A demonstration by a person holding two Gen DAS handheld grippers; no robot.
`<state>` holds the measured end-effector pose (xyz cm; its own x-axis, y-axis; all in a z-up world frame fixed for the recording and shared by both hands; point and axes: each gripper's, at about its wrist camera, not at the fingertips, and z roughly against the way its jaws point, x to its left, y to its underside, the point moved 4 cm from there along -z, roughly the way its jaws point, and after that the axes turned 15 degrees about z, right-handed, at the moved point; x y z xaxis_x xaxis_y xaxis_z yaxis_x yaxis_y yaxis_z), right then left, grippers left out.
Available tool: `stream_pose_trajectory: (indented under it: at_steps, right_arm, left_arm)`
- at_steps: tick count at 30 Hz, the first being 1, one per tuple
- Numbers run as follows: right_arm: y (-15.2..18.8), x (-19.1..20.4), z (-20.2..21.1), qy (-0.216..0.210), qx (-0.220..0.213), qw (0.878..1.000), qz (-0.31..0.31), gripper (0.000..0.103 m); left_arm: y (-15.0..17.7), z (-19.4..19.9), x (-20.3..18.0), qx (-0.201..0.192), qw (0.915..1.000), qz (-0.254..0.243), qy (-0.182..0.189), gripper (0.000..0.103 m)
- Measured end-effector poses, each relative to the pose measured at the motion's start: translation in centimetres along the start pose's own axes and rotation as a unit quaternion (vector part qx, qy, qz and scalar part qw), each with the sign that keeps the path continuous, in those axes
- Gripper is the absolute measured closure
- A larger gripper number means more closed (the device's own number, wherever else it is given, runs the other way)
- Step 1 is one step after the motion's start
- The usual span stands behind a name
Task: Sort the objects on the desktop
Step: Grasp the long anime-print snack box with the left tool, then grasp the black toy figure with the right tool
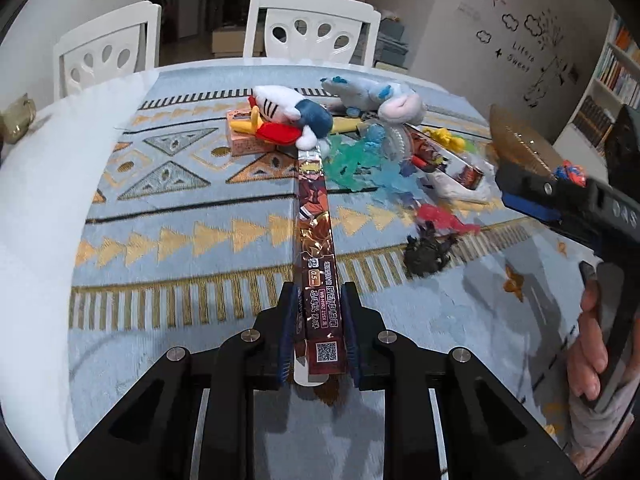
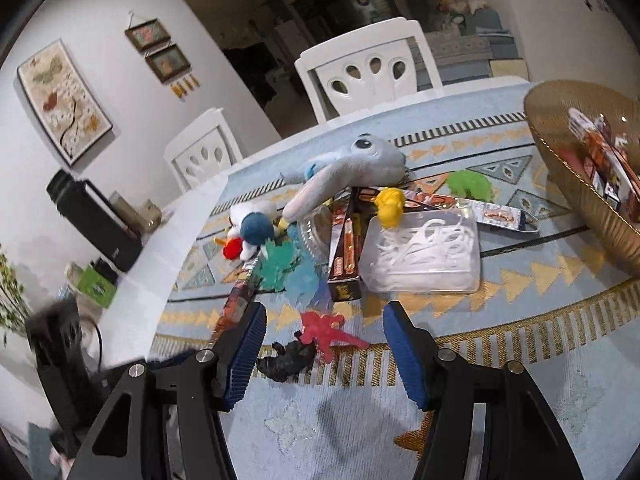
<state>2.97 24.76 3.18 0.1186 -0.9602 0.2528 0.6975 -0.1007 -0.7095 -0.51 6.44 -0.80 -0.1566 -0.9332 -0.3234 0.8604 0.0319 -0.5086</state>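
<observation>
Glossy brown-red foil covers the long pen box (image 1: 316, 248) that my left gripper (image 1: 318, 332) clamps at its near end, the blue pads pressed on both sides; a cartoon figure, a white label strip and a QR code show on its top face. It reaches from my fingers out over the blue patterned tablecloth (image 1: 192, 208) toward the toy heap. My right gripper (image 2: 324, 356) stands wide apart, holding nothing, above a black figure (image 2: 286, 358) and a red figure (image 2: 326, 330). I count two plush toys: a grey rabbit (image 2: 356, 164) and a white-and-blue one (image 2: 250, 226). One clear box of white picks (image 2: 424, 254), one yellow figure (image 2: 390, 204), one golden basket (image 2: 600, 224) at right, two white chairs (image 2: 368, 68) behind.
</observation>
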Motion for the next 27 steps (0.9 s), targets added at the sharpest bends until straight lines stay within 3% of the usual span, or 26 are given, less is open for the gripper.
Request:
stream_pose_trajectory:
  at_steps: [3,7,10,13,16,21,27]
  right_arm:
    - [0.2,-0.1,-0.4,-0.012,0.01,1.0,-0.003,0.044]
    - [0.4,-0.2,-1.0,-0.033,0.028,0.999,-0.005,0.044]
    - [0.9,1.3,-1.8,-0.049,0.054,0.997,0.027,0.044]
    - [1.7,3.2,-3.0,-0.058,0.083,0.993,0.065,0.044]
    - [2.5,4.7,-4.0,-0.027,0.101,0.988,0.109,0.044]
    - [3.2,5.7,-5.4,0.024,0.109,0.982,0.154,0.044]
    - [2.9,6.7,-6.8,0.068,0.108,0.973,0.194,0.043]
  left_arm:
    - [-1.1,-0.5,-0.6,-0.001,1.0,-0.002,-0.005,0.074]
    - [-2.8,-2.5,-1.4,0.003,0.9997,-0.014,-0.021,0.074]
    - [-2.9,-4.2,-1.6,0.012,0.9992,-0.018,-0.034,0.074]
    - [-2.7,-4.1,-1.9,-0.02,0.9984,-0.03,-0.043,0.075]
    - [-2.5,-3.7,-1.5,-0.031,0.9979,-0.029,-0.049,0.088]
    - [-2.7,-3.1,0.2,-0.022,0.9993,0.015,-0.025,0.089]
    - [-2.5,-2.5,0.2,-0.015,0.9994,0.023,-0.019,0.089]
